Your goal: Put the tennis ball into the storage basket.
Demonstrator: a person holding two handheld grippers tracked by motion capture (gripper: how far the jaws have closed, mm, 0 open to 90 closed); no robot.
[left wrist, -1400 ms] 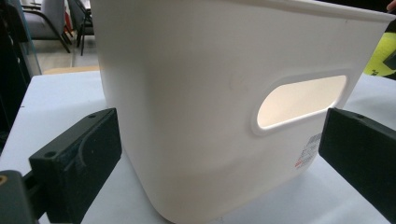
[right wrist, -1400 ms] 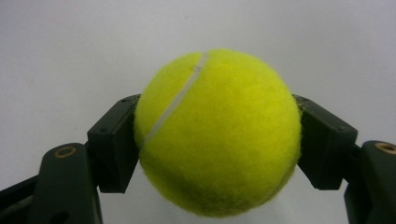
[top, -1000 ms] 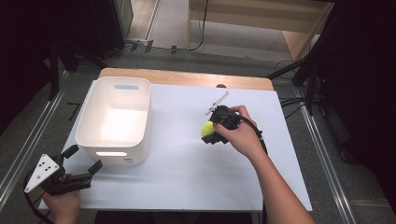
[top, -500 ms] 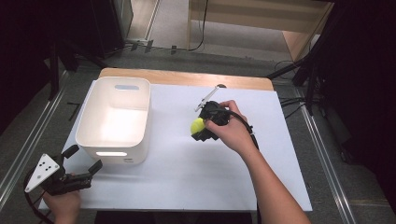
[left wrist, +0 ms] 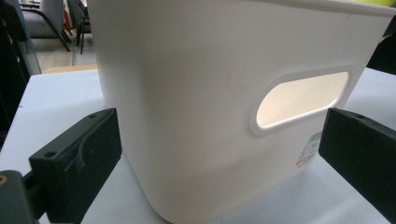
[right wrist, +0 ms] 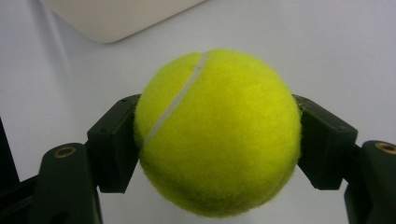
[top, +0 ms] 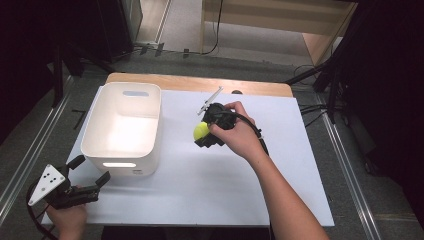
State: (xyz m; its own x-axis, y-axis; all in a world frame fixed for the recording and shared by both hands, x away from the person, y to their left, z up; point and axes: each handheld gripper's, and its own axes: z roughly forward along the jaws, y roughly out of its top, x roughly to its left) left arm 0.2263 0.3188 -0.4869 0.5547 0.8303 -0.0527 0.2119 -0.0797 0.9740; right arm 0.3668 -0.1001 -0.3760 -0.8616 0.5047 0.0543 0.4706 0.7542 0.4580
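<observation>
1. Yellow-green felt of the tennis ball (right wrist: 218, 133) sits clamped between the right gripper (top: 204, 134)'s two black jaws, one pressing on each side, above the white table (top: 300, 165).
2. Beyond the ball, ahead of those jaws, stands the white bin (top: 125, 127), near but apart.
3. Left gripper (top: 89, 171) has its jaws spread wide, holding nothing, with the bin's handle wall (left wrist: 210, 93) just in front between them.

High view looks down on the table (top: 215, 185); both gripper views sit close, sharing the white bin (left wrist: 224, 93).
</observation>
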